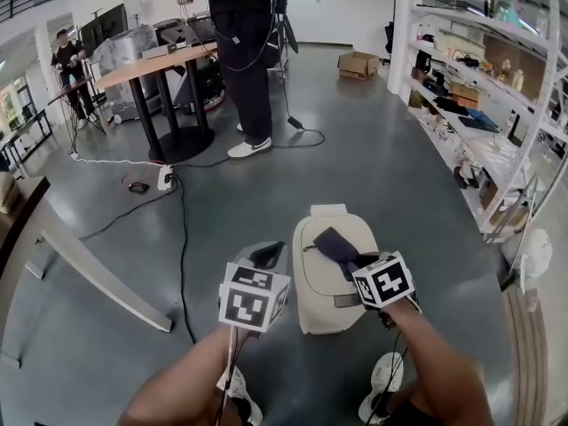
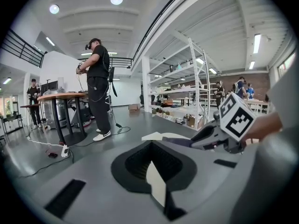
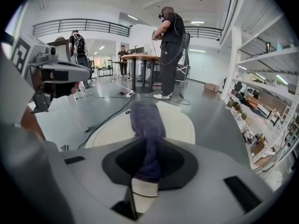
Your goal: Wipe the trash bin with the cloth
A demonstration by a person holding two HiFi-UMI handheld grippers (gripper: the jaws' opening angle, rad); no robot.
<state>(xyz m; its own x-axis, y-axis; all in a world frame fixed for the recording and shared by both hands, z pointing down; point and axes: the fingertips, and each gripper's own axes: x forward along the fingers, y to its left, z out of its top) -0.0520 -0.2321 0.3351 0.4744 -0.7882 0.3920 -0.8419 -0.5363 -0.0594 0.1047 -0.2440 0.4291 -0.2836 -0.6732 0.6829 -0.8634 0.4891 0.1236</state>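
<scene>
Bin (image 1: pixel 319 295): cream. Cloth (image 3: pixel 145 125): dark blue-purple. Left cube (image 1: pixel 254 295), right cube (image 1: pixel 383 280): white with black square markers. Floor (image 1: pixel 355 149): glossy grey. Shoe (image 1: pixel 388 375), 6 o'clock: white.

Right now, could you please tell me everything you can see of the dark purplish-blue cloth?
The dark purplish-blue cloth looks soft, bunched into a narrow strip. One end is pinched in the shut jaws of the right gripper; the rest drapes forward and rests on the flat lid of the cream trash bin.

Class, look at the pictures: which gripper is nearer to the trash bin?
Right. The right gripper is over the lid of the trash bin, shut on the cloth lying there. The left gripper is beside its left side.
</scene>
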